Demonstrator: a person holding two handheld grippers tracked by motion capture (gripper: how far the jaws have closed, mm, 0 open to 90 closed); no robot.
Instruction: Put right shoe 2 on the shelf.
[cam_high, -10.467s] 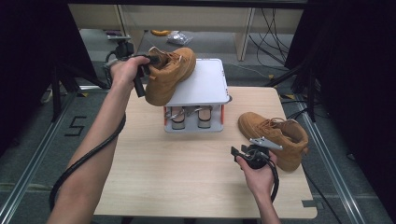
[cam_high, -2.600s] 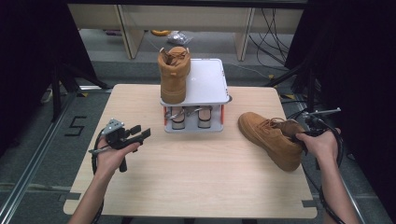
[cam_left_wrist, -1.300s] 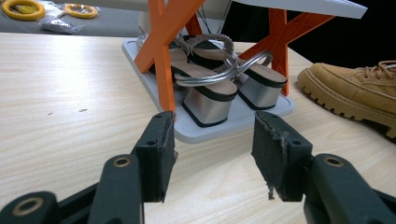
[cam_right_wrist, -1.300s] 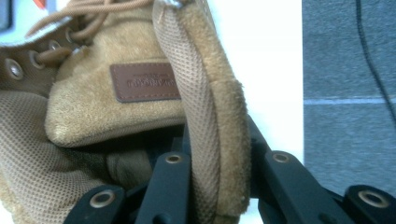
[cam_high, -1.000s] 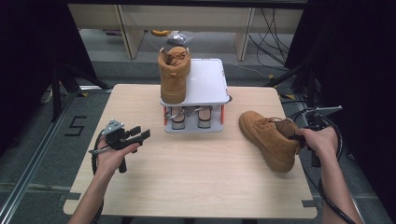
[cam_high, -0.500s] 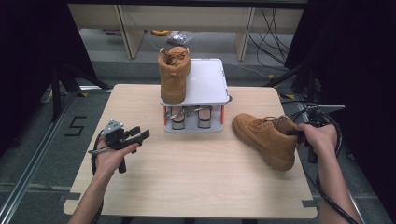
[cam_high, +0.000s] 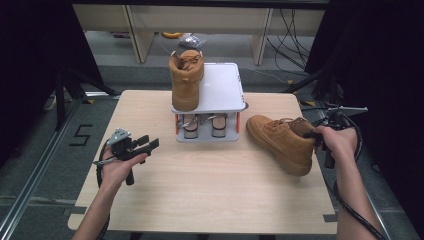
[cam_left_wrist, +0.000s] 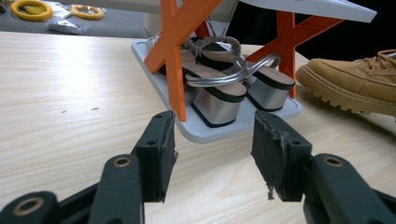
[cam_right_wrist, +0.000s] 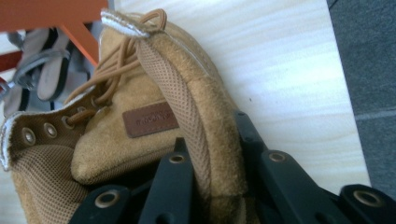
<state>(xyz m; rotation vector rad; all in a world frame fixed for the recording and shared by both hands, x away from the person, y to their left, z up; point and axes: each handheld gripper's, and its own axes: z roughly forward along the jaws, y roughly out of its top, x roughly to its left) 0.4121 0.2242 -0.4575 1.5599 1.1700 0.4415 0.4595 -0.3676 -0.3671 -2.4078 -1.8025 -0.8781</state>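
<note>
Left gripper (cam_high: 145, 145) fingers apart, held low, right gripper (cam_right_wrist: 210, 186) fingers clamped, forearms apart.

On the pale wooden table (cam_high: 210, 200), a white two-tier rack (cam_high: 225, 90) stands at the back: one tan suede boot (cam_high: 186, 80) on top, silver heeled sandals (cam_high: 202, 125) beneath, a second tan boot (cam_high: 280, 142) to its right.

boot (cam_right_wrist: 154, 116) label: txt too small | heel pair (cam_high: 202, 126): half hidden under rack top (cam_high: 220, 90)
</note>
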